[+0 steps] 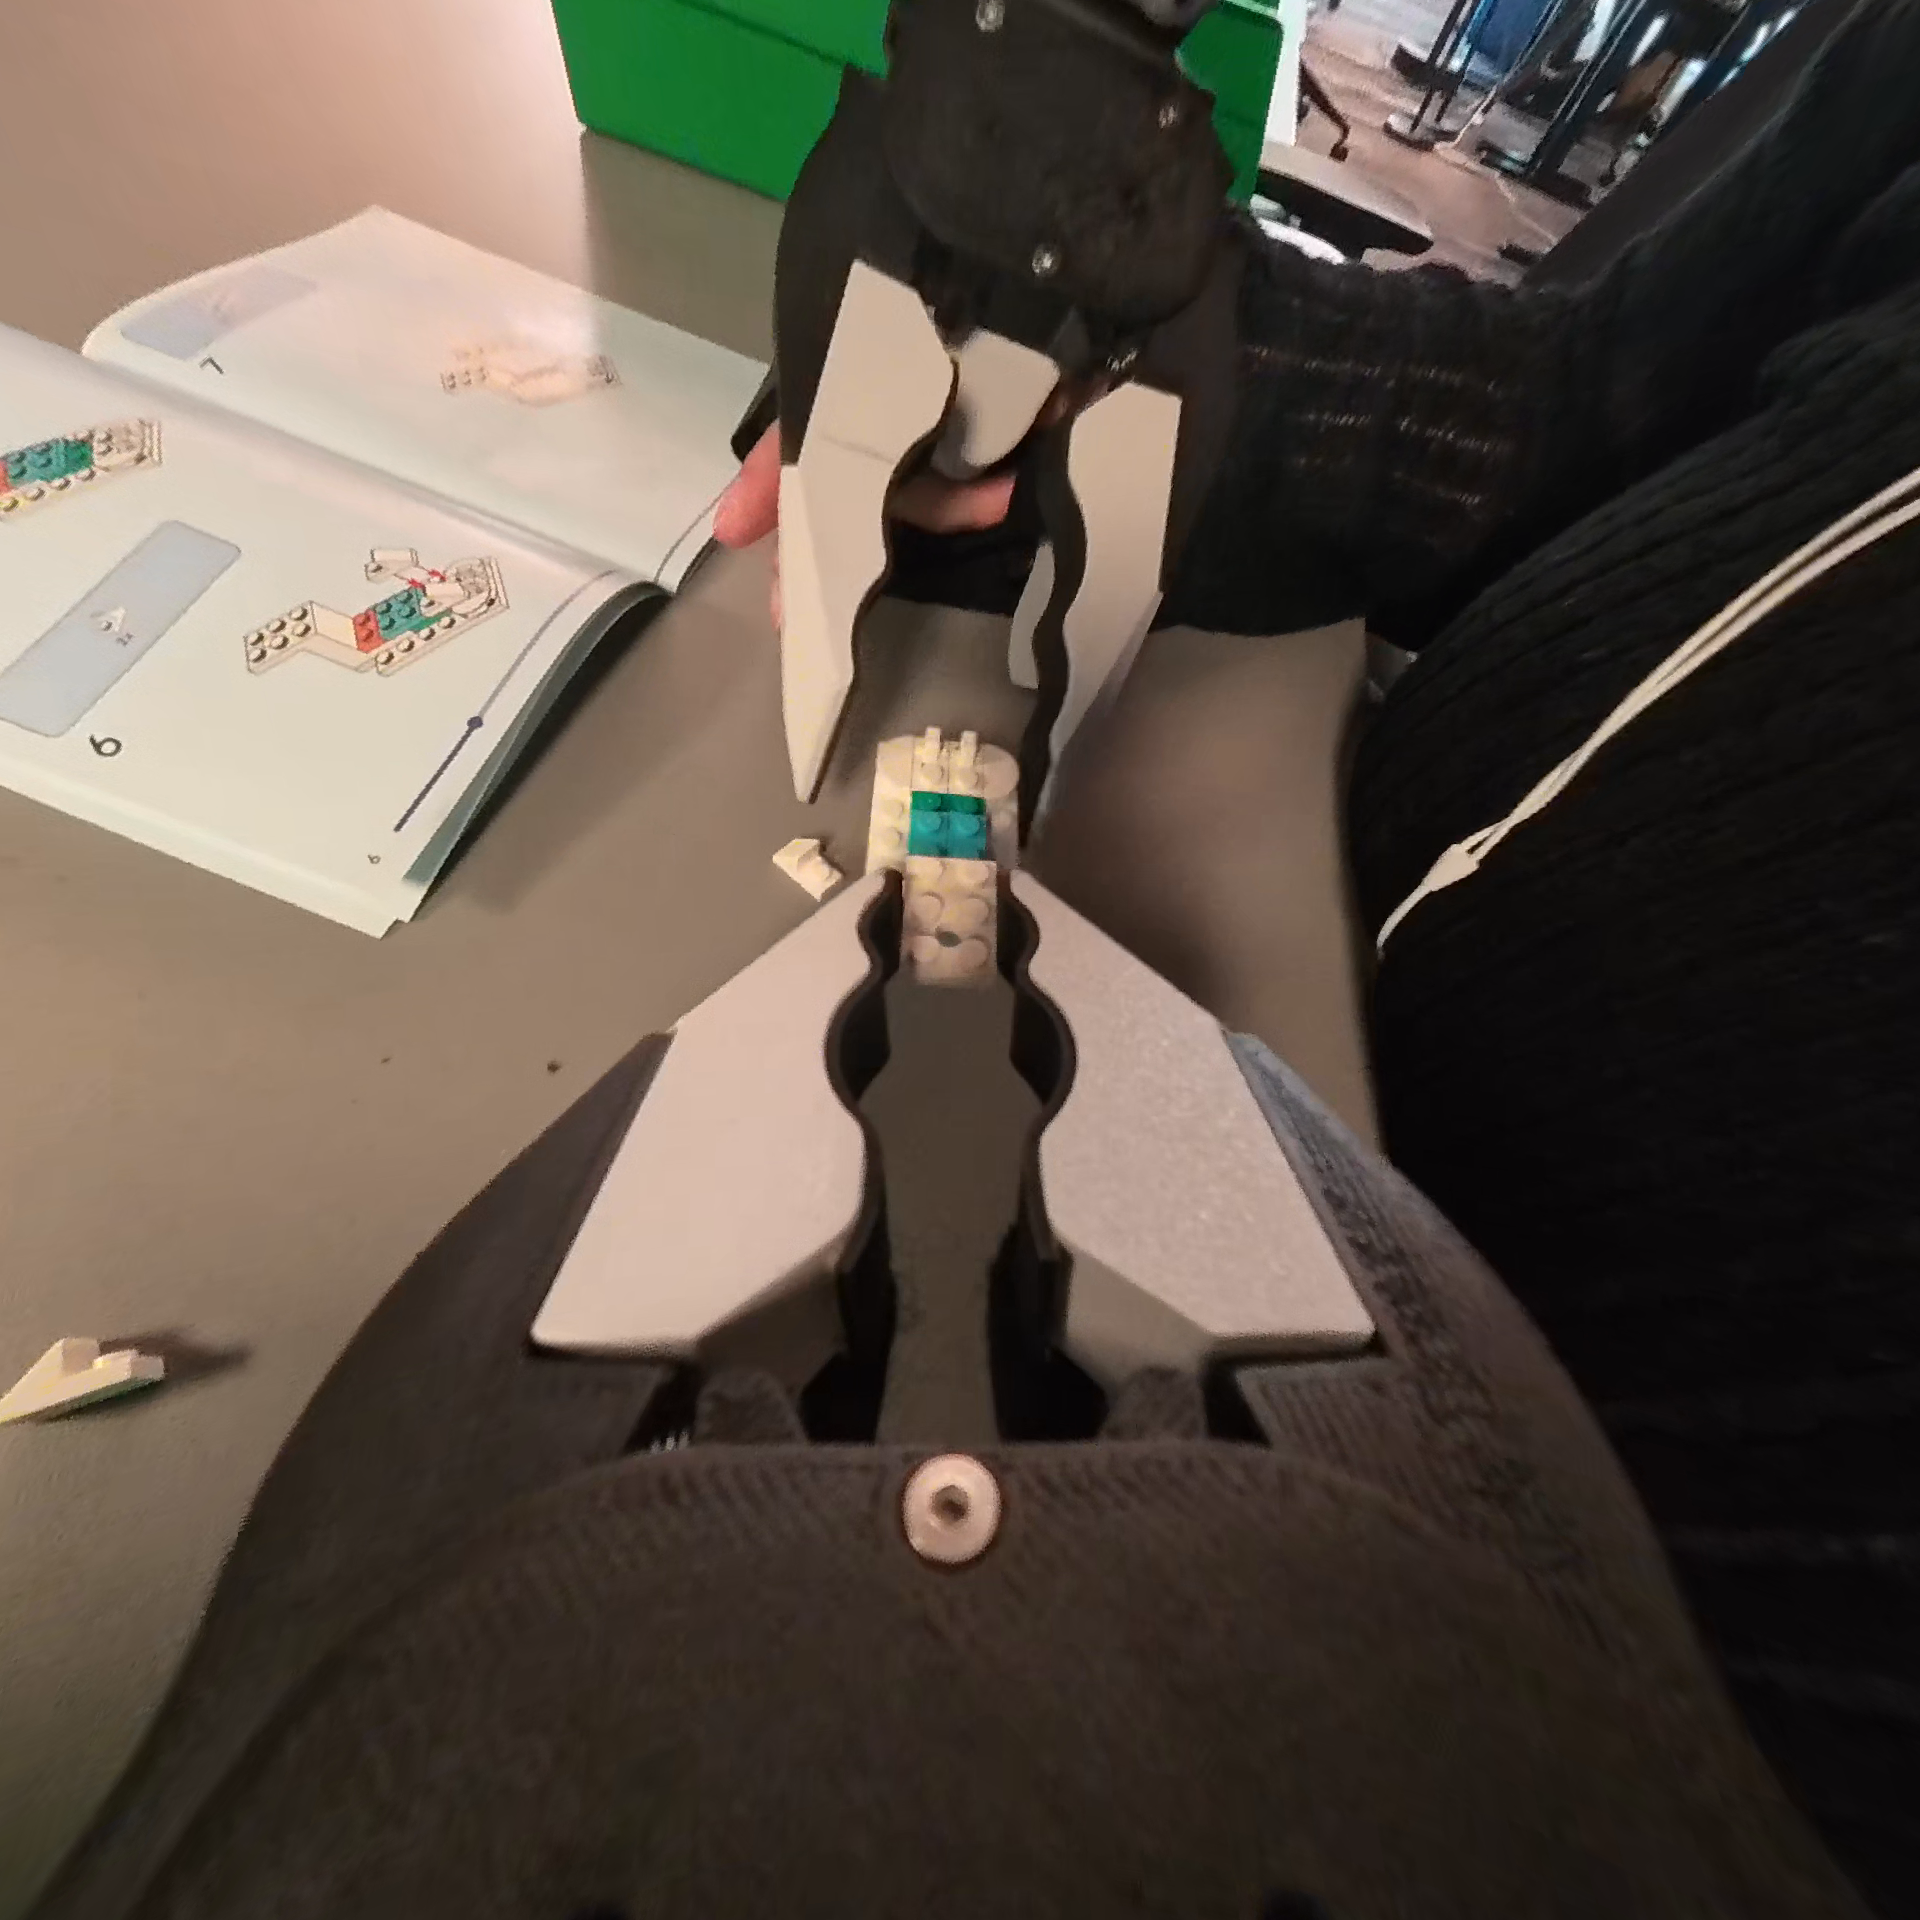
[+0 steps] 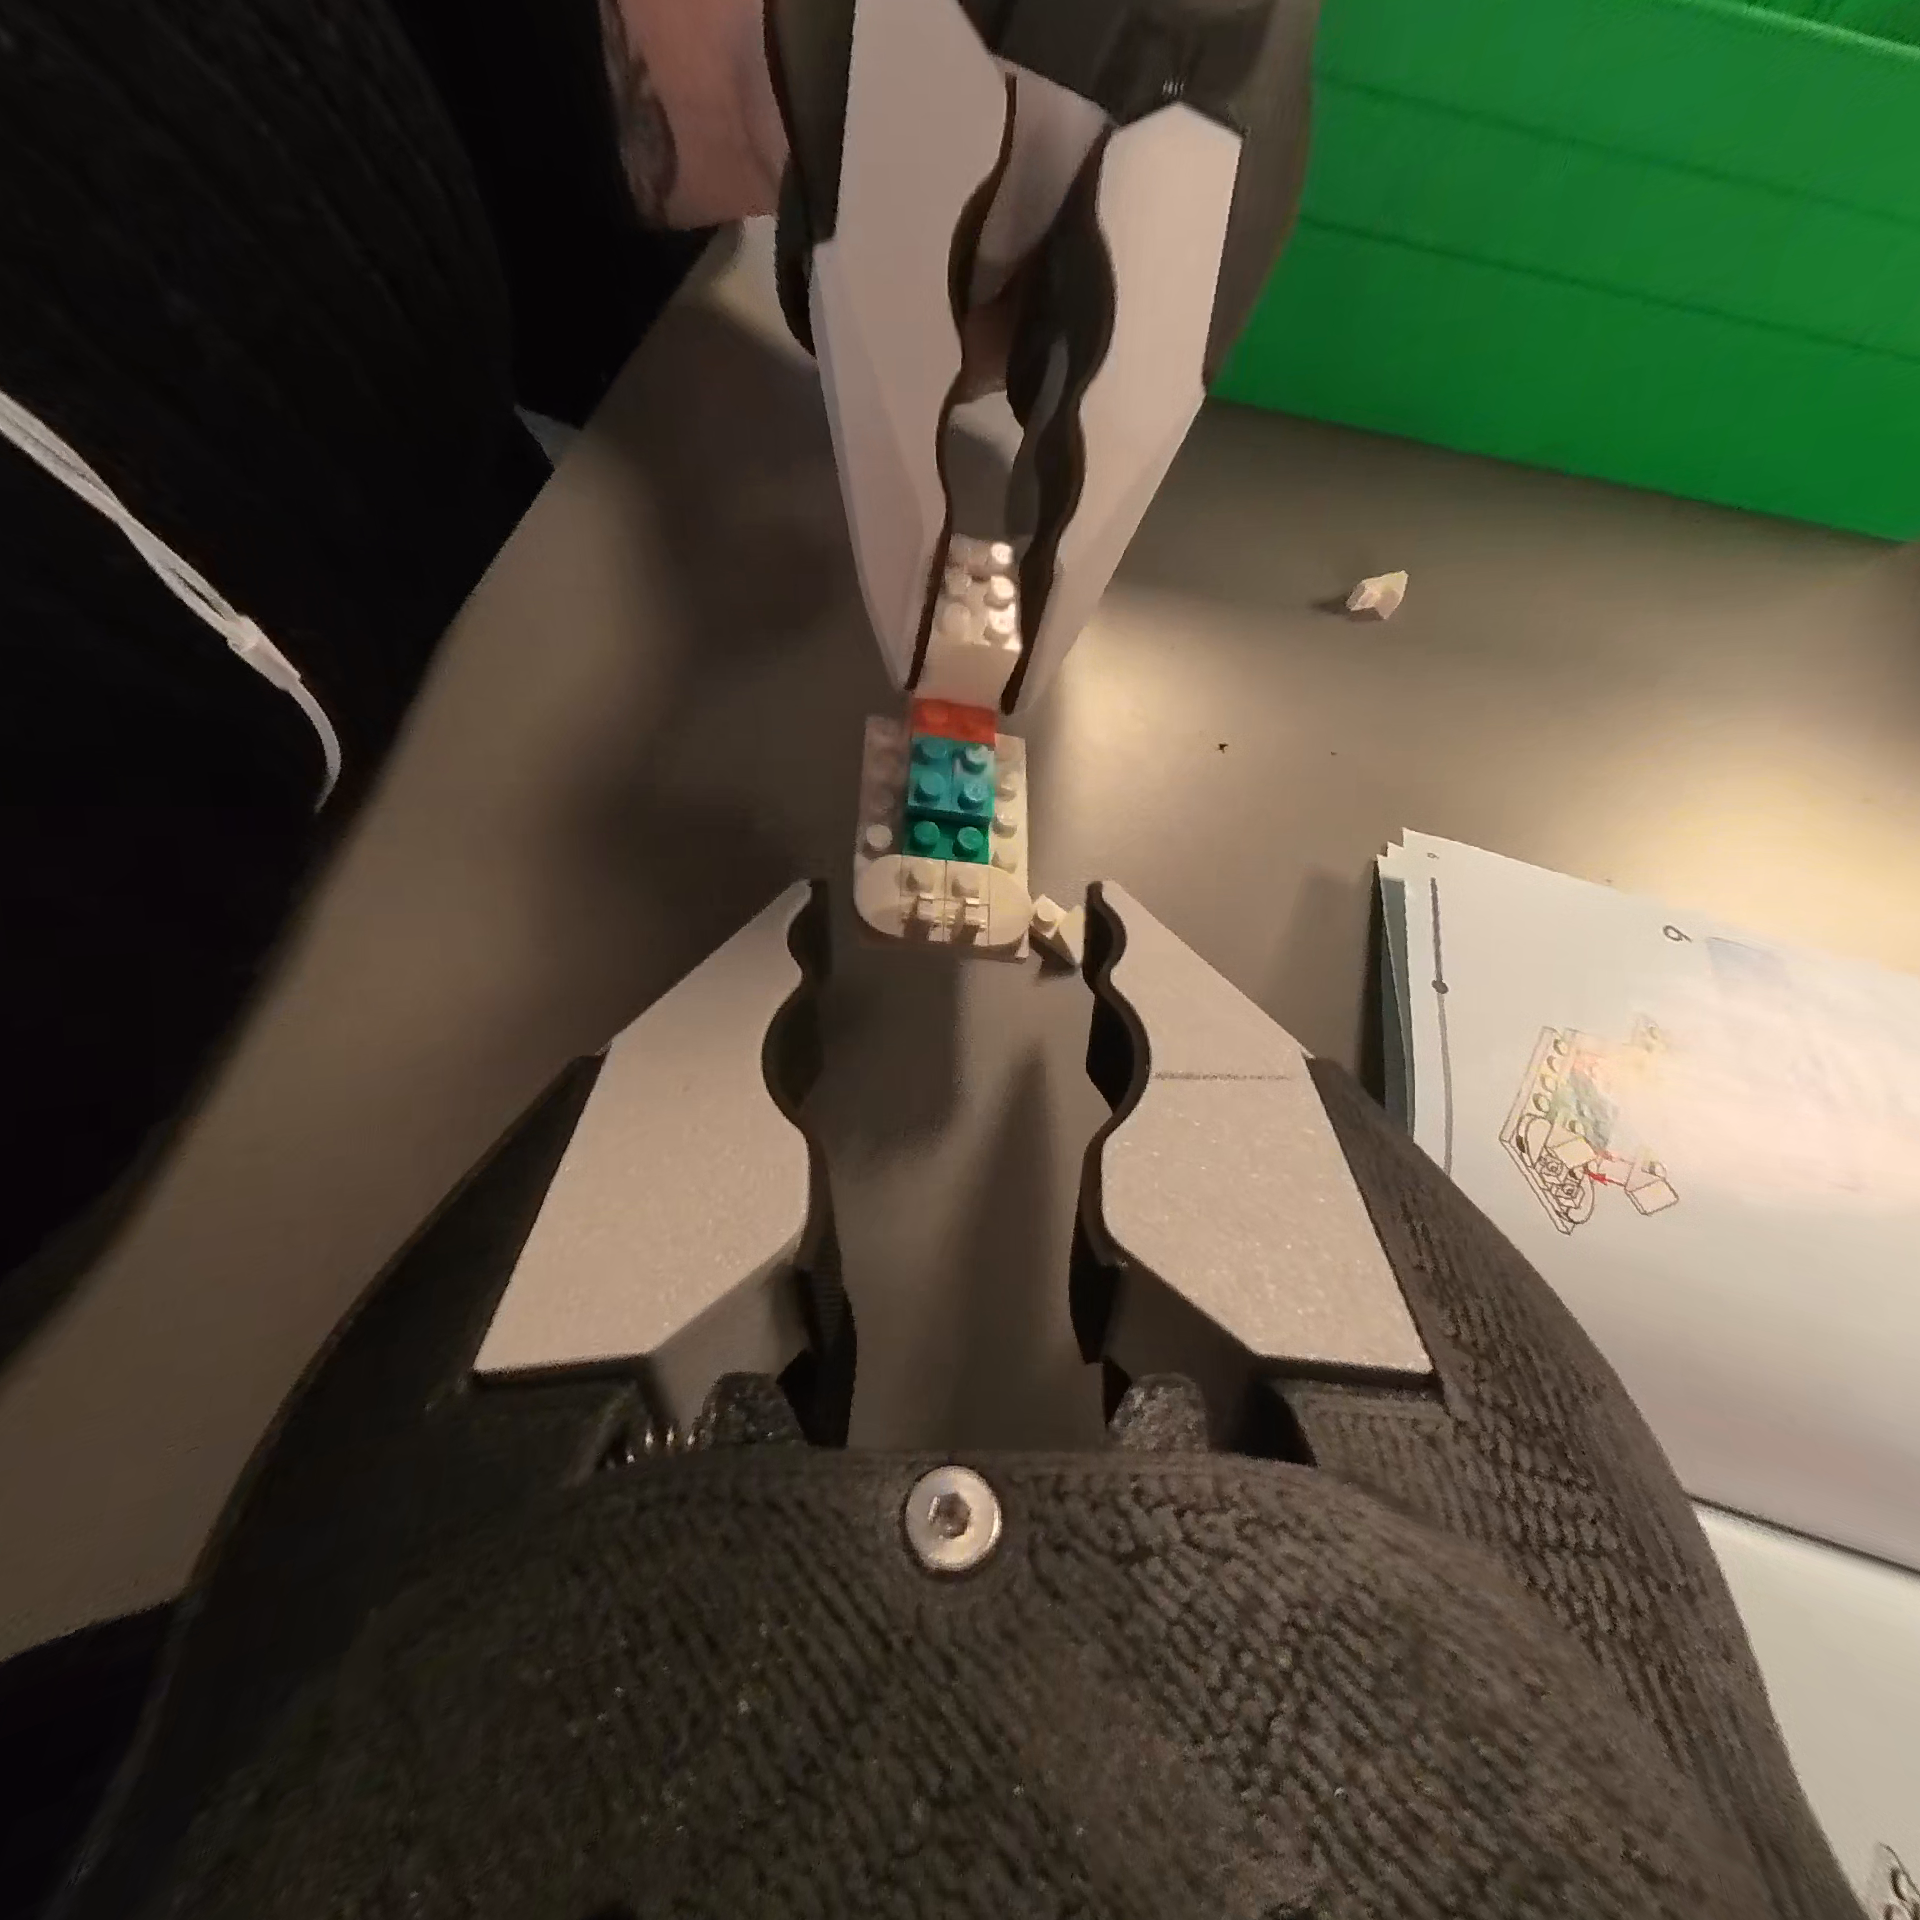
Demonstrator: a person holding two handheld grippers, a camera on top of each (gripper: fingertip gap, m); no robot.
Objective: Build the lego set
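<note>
Nearest you, your left gripper (image 1: 948, 914) is closed down on the white tail end of the lego build (image 1: 948, 831), which lies on the grey surface (image 1: 312, 1091) close to its near edge, by your body. That grip covers only the last studs, so any downward press at the far end could lever the model up or twist it out of the jaws.

Facing it, your right gripper (image 2: 948, 914) stands spread wide and holds nothing, its tips either side of the rounded nose of the build. Just beside the nose lies a small white piece (image 2: 1051, 928), very near one fingertip (image 2: 1101, 925); closing carelessly could flick it away or nudge the model instead.

A white wedge piece (image 1: 78, 1377) lies well apart, toward the left edge, where a sleeve might sweep it off.

Farther out sits the open instruction booklet (image 1: 312, 540), and beyond it the green box (image 1: 707, 83) at the far edge.
</note>
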